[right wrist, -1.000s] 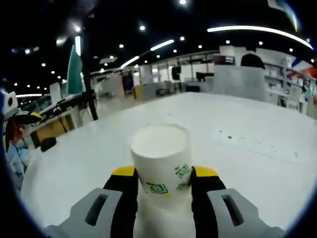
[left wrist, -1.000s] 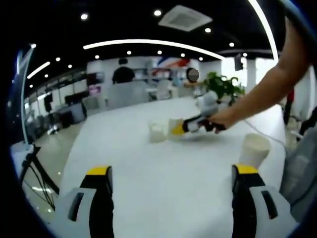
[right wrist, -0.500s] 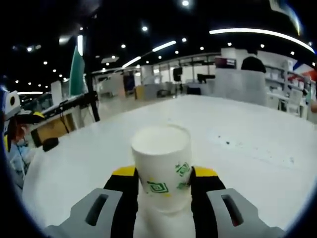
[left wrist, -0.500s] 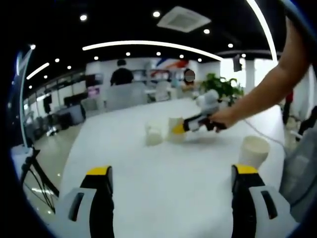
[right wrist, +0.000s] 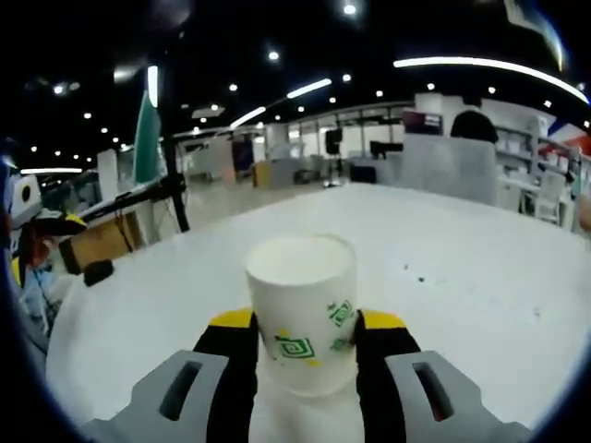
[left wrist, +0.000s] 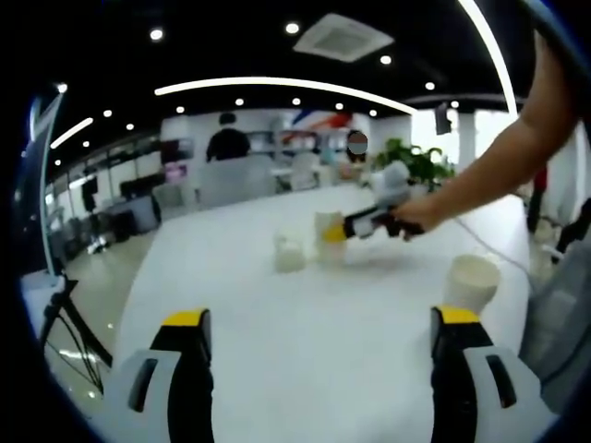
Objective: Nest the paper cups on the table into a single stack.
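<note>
White, glossy desk (left wrist: 305, 341) underfoot of everything, broad and bare between the things, with a few dark specks (right wrist: 416, 274) toward the far side in the right gripper view. Open-plan office all round: dark ceiling dotted with round spotlights, long curved light strip (left wrist: 277, 83), ceiling vent (left wrist: 343, 35), leafy green plant (left wrist: 416, 159) past the desk's far edge, a person (left wrist: 227, 141) standing at the back.

Left claw (left wrist: 314, 323) spread wide, nothing between the yellow-tipped jaws. Beyond it, three paper cups: one upright near the right jaw (left wrist: 469, 281), a smaller-looking one (left wrist: 289, 253) mid-desk, and just beside that the cup (left wrist: 328, 237) clamped by the right claw (left wrist: 334, 233), held by a hand (left wrist: 416, 214) reaching in from the right.

Right claw (right wrist: 302, 325) closed snugly on that white paper cup (right wrist: 301, 318), green and yellow print on its wall, upright, rim toward the camera's top. Whether its base touches the desk: cannot tell.
</note>
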`<state>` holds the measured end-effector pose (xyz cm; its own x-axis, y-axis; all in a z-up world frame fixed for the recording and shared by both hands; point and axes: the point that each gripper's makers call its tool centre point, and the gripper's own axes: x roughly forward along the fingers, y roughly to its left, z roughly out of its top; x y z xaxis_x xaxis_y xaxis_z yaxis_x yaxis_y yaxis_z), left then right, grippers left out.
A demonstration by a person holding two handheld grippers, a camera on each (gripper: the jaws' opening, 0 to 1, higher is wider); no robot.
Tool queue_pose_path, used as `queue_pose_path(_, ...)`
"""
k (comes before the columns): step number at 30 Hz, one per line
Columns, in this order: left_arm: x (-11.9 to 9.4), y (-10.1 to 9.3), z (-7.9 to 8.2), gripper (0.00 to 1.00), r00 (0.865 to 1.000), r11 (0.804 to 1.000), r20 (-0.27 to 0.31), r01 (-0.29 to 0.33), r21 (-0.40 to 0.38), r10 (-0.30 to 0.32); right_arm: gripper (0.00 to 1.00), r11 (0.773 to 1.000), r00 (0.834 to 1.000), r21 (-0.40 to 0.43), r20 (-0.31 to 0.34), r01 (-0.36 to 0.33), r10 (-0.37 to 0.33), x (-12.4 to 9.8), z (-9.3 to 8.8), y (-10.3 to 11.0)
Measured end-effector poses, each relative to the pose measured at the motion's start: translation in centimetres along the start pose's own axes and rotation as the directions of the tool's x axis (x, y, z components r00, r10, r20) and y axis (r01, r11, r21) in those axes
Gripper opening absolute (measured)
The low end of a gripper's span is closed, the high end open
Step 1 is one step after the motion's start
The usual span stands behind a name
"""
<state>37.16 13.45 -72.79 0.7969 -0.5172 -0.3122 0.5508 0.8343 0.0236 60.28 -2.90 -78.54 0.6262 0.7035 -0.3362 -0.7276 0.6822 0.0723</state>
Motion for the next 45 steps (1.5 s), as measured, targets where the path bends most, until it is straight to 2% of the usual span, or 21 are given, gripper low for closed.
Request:
queue_pose_path(20, -0.1, 0.0, 0.5, 0.96, 1.0, 1.0, 0.014, -0.005, 0.001, 0.005, 0.38, 1.0, 1.0, 0.012, -0.001, 0.011, -0.011, -0.2, 0.5, -0.6)
queue_pose_path(45, -0.5, -0.4, 1.7, 0.95, 0.999, 1.0, 0.038, -0.001, 0.008, 0.001, 0.38, 1.0, 1.0, -0.01, 0.013, 0.011, -0.011, -1.7, 2.6, -0.1)
